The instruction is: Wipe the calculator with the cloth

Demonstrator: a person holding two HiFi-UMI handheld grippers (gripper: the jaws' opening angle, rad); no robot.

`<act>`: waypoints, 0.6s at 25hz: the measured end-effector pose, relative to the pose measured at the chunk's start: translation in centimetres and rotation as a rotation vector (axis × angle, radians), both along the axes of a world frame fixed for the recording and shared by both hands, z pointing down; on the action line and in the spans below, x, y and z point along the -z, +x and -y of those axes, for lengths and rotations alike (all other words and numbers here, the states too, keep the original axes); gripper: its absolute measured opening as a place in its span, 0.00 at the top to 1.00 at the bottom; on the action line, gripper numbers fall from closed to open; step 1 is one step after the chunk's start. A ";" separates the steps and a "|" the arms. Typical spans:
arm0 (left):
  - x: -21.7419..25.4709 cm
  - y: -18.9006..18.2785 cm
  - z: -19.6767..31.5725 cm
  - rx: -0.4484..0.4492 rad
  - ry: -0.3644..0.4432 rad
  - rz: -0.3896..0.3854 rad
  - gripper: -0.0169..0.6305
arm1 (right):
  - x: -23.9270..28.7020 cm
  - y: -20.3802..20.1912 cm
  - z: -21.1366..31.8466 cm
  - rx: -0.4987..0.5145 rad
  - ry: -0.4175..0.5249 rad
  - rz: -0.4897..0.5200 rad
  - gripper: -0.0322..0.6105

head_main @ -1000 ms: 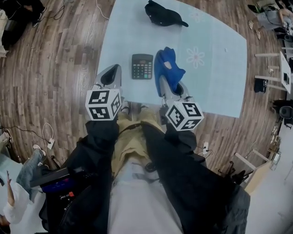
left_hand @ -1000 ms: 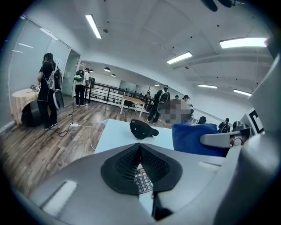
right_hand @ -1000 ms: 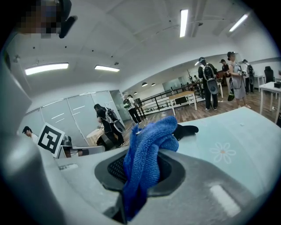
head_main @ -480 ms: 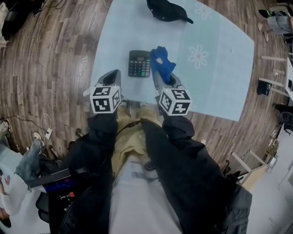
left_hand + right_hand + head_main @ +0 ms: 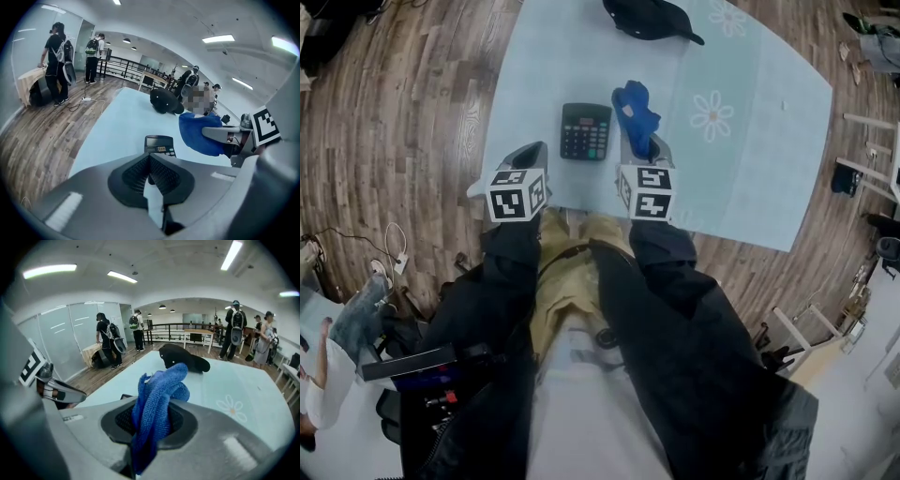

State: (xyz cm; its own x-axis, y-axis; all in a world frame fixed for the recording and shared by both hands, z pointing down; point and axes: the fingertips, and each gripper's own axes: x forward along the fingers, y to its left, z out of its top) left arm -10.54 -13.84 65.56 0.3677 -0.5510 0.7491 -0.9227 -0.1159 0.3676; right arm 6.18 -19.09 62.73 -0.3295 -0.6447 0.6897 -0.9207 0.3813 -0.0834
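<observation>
Wood floor [image 5: 412, 94]: runs round the table on all visible sides.
Table [image 5: 572, 56]: pale blue top with white flower prints, seen from above.
Black cap [image 5: 649, 17]: lies at the far edge of the table, well apart from the rest; shows too in the left gripper view [image 5: 164, 101] and the right gripper view [image 5: 183, 357].
Left gripper [image 5: 530, 150]: hangs over the near left edge of the table, left of the calculator and apart from it. Jaws clenched tip to tip [image 5: 150, 157], nothing between them.
Right gripper [image 5: 642, 142]: hangs over the near part of the table, just right of the calculator. Jaws clamped [image 5: 152, 416] on the cloth.
Cloth [image 5: 636, 108]: blue, bunched, sticks up out of the pads [image 5: 159, 390]; stands just beside the calculator's right edge, contact with it or the table impossible to tell.
Calculator [image 5: 586, 131]: dark, lies flat on the table near its front, keys up, display toward the far side [image 5: 159, 144], between the two grippers and a little ahead of them.
</observation>
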 end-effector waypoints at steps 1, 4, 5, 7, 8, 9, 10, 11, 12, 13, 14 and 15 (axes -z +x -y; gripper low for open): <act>-0.2 0.0 0.2 0.003 -0.005 -0.001 0.98 | -0.5 -0.3 0.5 0.001 0.007 -0.024 0.84; -0.7 -0.4 0.6 0.012 -0.018 0.003 0.98 | -2.9 -2.3 0.8 0.057 -0.011 -0.080 0.84; -0.8 -0.5 0.7 0.014 -0.023 0.005 0.98 | -4.0 -3.1 0.6 0.088 -0.027 -0.099 0.84; -1.1 -0.9 0.9 0.016 -0.031 0.009 0.98 | -5.8 -4.8 0.3 0.148 -0.060 -0.131 0.84; -1.3 -1.2 1.0 0.018 -0.034 0.011 0.98 | -6.6 -5.5 0.2 0.173 -0.077 -0.142 0.84; -1.5 -1.4 1.1 0.021 -0.036 0.013 0.98 | -7.3 -6.1 0.0 0.192 -0.092 -0.150 0.85; -1.7 -1.6 1.2 0.024 -0.040 0.013 0.98 | -7.8 -6.6 -0.1 0.208 -0.104 -0.154 0.84; -1.8 -1.8 1.1 0.028 -0.043 0.014 0.98 | -8.2 -7.1 -0.2 0.221 -0.115 -0.155 0.85; -1.9 -1.9 1.1 0.032 -0.045 0.015 0.98 | -8.5 -7.4 -0.4 0.232 -0.125 -0.154 0.84; -2.0 -2.0 1.1 0.037 -0.047 0.015 0.98 | -8.7 -7.6 -0.5 0.240 -0.132 -0.153 0.84; -2.0 -2.1 1.0 0.040 -0.047 0.015 0.98 | -8.9 -7.7 -0.7 0.248 -0.137 -0.153 0.84; -2.0 -2.2 1.0 0.042 -0.047 0.015 0.98 | -9.1 -7.8 -0.8 0.254 -0.140 -0.154 0.84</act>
